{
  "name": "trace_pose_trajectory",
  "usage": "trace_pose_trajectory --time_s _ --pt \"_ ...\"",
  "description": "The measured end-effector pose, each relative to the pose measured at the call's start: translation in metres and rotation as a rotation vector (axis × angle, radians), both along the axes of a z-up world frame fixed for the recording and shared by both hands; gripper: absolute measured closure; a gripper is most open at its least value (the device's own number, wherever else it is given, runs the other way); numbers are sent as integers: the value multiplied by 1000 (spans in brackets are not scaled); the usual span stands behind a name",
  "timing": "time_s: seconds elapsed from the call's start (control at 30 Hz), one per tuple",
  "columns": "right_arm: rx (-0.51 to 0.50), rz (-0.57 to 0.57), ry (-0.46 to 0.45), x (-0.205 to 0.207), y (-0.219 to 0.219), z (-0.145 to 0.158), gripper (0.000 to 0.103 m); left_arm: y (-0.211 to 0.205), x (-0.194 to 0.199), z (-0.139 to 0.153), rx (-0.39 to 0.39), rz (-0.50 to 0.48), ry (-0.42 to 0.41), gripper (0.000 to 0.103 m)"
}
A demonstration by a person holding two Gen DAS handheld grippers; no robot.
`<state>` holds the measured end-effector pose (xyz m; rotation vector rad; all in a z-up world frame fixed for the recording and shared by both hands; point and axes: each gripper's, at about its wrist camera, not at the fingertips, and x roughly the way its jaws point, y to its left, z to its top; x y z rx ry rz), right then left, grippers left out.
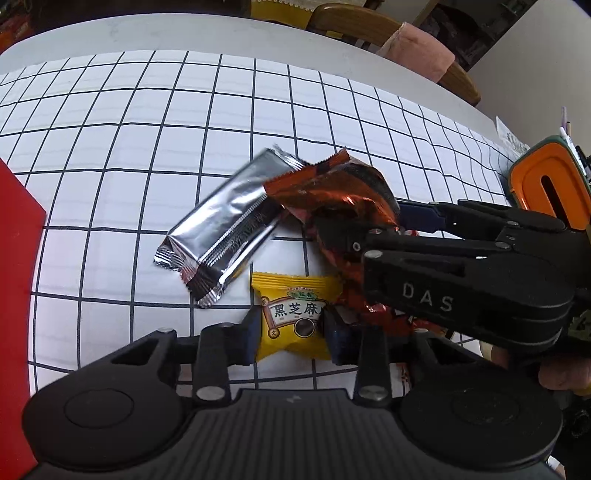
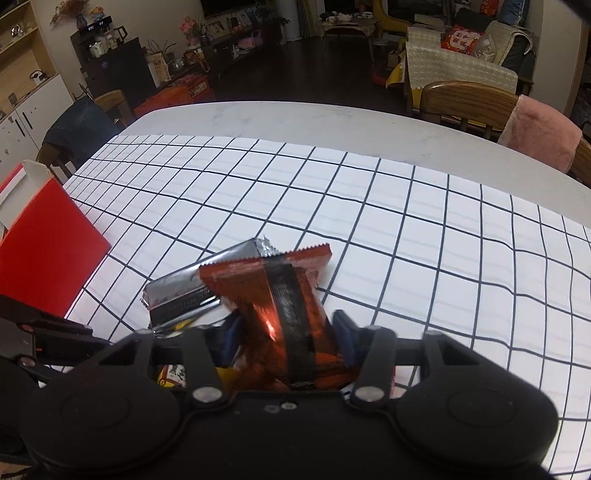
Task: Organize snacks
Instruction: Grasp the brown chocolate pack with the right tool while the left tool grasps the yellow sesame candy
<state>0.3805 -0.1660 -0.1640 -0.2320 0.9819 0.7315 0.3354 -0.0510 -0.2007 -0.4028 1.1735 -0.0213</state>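
- The left wrist view sits low and close over the table (image 1: 110,122), looking forward along its own jaws and slightly down at the checked cloth (image 1: 332,110), with a wooden chair (image 1: 354,22) at the far edge.
- The right wrist view sits a little higher and faces across the table (image 2: 295,118) into the living room.
- Both share the silver packet (image 1: 221,225) (image 2: 177,291), orange wrapper (image 1: 343,199) (image 2: 266,295), red box (image 1: 16,295) (image 2: 48,251) and chair (image 2: 465,103).

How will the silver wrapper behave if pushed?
The silver wrapper probably slides easily: glossy foil lying flat on smooth cloth. Likely light, semi-stiff; crimped ends may flex. The orange packet overlaps one end, so it may drag along.
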Motion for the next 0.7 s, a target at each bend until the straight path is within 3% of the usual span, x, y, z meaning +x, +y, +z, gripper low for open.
trace_pose_trajectory --time_s 0.37,0.7 --pt "19 -53 -31 -20 -12 21 59 4 -28 15 8 -12 -22 72" --pt "62 -78 -72 -59 -25 62 59 12 -67 59 44 -43 -86 71"
